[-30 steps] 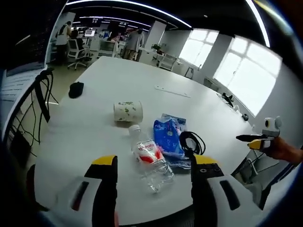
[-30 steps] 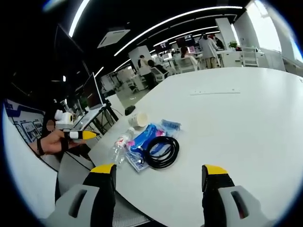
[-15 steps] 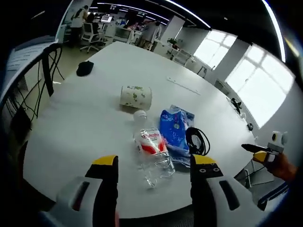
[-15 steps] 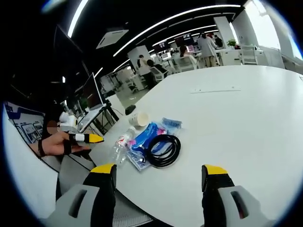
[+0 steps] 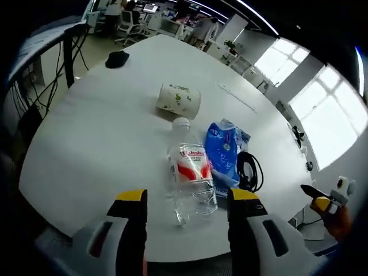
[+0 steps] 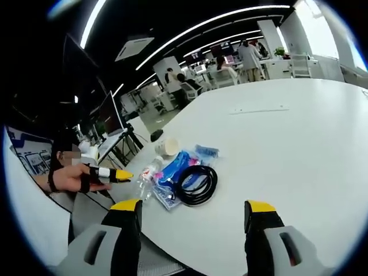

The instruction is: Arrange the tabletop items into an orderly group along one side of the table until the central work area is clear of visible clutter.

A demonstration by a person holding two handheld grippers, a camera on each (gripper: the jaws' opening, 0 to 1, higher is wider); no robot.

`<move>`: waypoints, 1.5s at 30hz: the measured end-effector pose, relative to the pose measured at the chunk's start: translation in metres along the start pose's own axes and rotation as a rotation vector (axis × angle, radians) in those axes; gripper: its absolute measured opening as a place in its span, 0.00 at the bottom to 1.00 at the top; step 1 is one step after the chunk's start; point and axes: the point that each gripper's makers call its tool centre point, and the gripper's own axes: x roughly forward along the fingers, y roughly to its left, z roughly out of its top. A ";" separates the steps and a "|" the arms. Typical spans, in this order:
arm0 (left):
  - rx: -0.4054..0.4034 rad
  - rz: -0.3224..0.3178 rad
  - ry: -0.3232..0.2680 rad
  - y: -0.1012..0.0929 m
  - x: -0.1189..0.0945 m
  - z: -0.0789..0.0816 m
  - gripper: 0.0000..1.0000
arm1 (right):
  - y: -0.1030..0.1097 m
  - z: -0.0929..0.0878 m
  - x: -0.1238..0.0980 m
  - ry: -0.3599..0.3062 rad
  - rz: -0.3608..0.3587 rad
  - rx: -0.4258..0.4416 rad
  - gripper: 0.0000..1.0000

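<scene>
White table [image 5: 98, 132] | clear crumpled bottle [image 5: 190, 184], red label, lying flat

A big white table [image 6: 299, 138] stands in an office. Beyond the table are desks with chairs [image 6: 190, 89], bright windows [image 5: 322, 115], and long ceiling lights [image 6: 201, 26].

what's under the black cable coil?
The black cable coil lies partly on the blue packet, partly on the bare white table. The packet's surface beneath the cable is covered, so unreadable.

Clear glossy plastic bottle [image 5: 188, 183], shiny blue plastic packet [image 5: 223, 155], printed paper cup [image 5: 179, 98], smooth matt white table [image 5: 98, 132]
</scene>
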 end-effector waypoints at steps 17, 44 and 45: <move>-0.235 0.031 0.043 -0.002 0.037 -0.002 0.53 | 0.000 -0.011 0.000 0.023 -0.002 0.018 0.74; -0.056 0.070 0.108 -0.008 0.058 -0.016 0.41 | -0.006 -0.009 0.002 0.036 0.004 0.013 0.74; -0.053 0.069 0.108 -0.007 0.057 -0.016 0.41 | -0.005 -0.009 0.002 0.037 0.004 0.012 0.74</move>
